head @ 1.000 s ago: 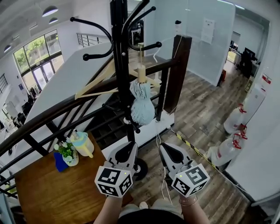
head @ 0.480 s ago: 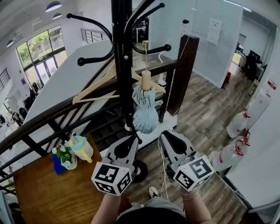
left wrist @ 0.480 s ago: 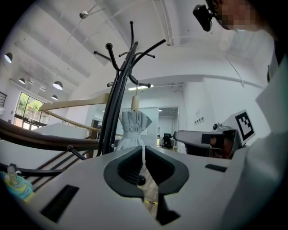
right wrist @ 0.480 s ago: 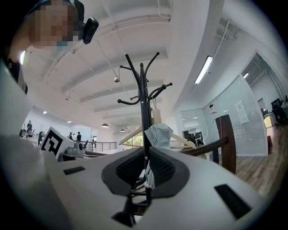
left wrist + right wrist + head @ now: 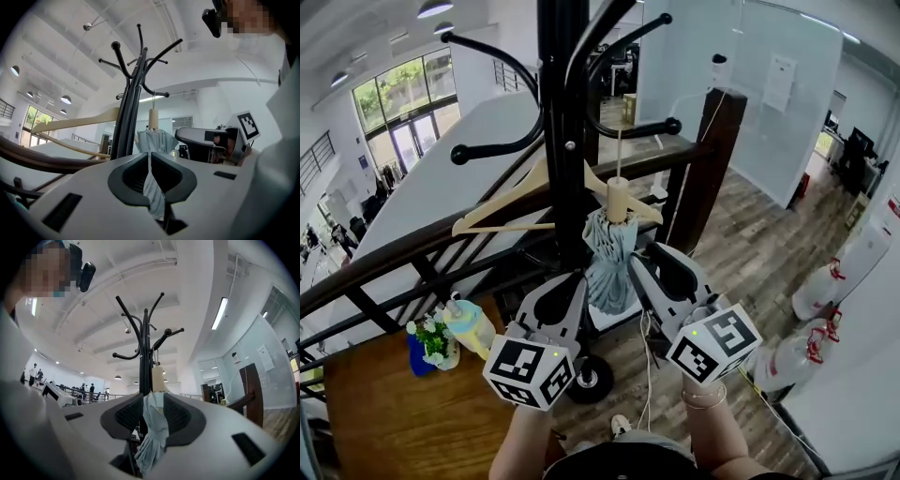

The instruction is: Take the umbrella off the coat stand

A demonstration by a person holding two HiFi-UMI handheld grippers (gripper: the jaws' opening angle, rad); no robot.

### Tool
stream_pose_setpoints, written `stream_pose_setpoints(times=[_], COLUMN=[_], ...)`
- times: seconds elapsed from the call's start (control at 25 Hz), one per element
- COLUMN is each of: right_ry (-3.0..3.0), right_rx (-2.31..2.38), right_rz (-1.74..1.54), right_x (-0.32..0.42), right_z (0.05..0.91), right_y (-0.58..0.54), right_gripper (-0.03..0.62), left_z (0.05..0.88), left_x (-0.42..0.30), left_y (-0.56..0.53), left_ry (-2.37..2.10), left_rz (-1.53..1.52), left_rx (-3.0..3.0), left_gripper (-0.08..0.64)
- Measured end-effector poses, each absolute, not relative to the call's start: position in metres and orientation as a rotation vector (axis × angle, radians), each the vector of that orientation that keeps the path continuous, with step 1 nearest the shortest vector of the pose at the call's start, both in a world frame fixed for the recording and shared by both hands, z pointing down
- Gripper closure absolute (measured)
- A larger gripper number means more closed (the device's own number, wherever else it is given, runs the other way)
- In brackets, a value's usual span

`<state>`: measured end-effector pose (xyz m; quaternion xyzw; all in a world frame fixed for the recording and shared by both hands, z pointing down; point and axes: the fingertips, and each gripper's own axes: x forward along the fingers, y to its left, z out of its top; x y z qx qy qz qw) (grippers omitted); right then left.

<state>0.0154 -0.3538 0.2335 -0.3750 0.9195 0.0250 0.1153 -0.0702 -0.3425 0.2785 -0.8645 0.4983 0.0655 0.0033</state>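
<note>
The folded pale blue umbrella (image 5: pixel 609 267) hangs by a cord from a hook of the black coat stand (image 5: pixel 562 141), just beside the pole, with its wooden handle uppermost. A wooden hanger (image 5: pixel 511 211) hangs on the stand behind it. The right gripper (image 5: pixel 649 261) is at the umbrella's right side. Its jaws stand apart and are opening, with the umbrella's cloth between them. The left gripper (image 5: pixel 572 281) is at the umbrella's left side, its jaws drawn together to a thin slit. A strip of the cloth shows in that slit, but whether it is pinched I cannot tell.
</note>
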Motion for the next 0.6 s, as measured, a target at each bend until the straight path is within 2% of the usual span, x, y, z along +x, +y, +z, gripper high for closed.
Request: stream_pose_setpoints(times=[0.16,0.6], right_ry=[2.726,2.777], right_rx=[-1.025,-0.900], right_rz=[0.117,0.139], right_x=[0.008,-0.015], right_z=[0.216,0.192], right_y=[-0.371,-0.403], right_gripper=[0.431,0.394], left_z=[0.262,0.239], left_x=[-0.071,-0.072], left_y=[-0.356,-0.369], left_ry=[1.576,1.593], left_rz=[0.217,0.258], left_rx=[-2.661,-2.585], left_gripper=[0.534,0.534])
